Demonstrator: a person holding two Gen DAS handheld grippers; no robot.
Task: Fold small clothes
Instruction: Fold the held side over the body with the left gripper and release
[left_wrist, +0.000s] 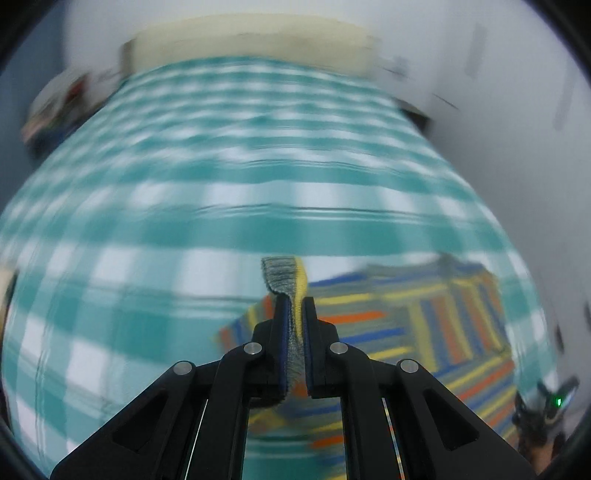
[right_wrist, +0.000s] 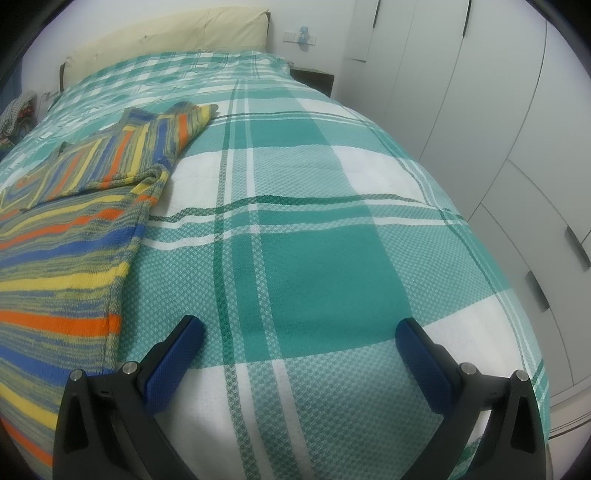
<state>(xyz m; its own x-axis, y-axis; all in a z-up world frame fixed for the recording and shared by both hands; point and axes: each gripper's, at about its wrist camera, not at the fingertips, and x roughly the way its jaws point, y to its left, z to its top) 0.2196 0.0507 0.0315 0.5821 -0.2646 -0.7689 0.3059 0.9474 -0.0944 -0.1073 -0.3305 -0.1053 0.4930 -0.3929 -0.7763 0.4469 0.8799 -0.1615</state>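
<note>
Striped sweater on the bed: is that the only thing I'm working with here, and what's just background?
In the job:
- striped sweater, one edge pinched in the left gripper
- right gripper, open and empty over the checked bedspread

Just lying about:
- cream headboard
- white wardrobe
- dark nightstand
- clutter beside the bed, too small to identify

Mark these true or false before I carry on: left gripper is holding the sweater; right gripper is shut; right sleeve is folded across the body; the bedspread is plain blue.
1. The left gripper is shut on a strip of the striped sweater. True.
2. The right gripper is shut. False: its jaws stand wide apart, holding nothing.
3. A sleeve lies folded across the sweater's body. True.
4. The bedspread is plain blue. False: it is teal and white plaid.
</note>
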